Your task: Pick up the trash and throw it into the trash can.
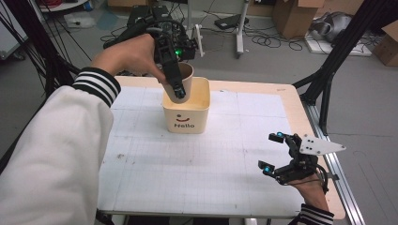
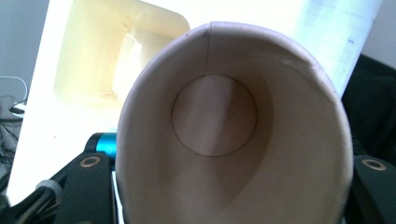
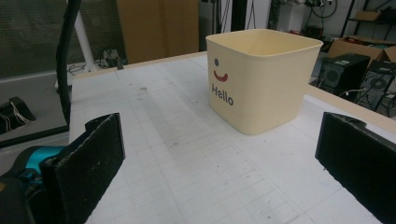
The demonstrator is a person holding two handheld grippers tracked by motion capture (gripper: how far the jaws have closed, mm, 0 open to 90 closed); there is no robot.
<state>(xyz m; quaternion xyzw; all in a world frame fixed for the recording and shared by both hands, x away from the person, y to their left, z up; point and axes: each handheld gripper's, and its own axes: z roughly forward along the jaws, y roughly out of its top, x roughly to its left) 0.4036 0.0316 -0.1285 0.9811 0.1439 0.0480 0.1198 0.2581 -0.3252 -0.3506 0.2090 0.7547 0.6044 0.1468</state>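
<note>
Left tool clamped on a brown paper cup, jaws on either side of its wall. Cup tilted, mouth toward the left hand, held over the near-left rim of the cream tub. Seen along the left tool: cup interior pale and empty, round base and side seam plain, black jaws flanking it left and right, tub opening beyond at upper left.

Tub upright at the middle rear of the worktop, "Hello" and a red smile on its near face. Same tub seen from the right tool, standing on the white gridded sheet, nothing visible inside from that low angle.

Right tool at the near-right of the worktop, well apart from the tub, jaws spread wide with nothing between them. Grey three-cornered plate on top, pointing right. From its own camera, right tool with two black jaws far apart, bare grid between.

White sleeve with striped cuff along the left of the high view. Cardboard boxes and cables on the floor behind the worktop.
</note>
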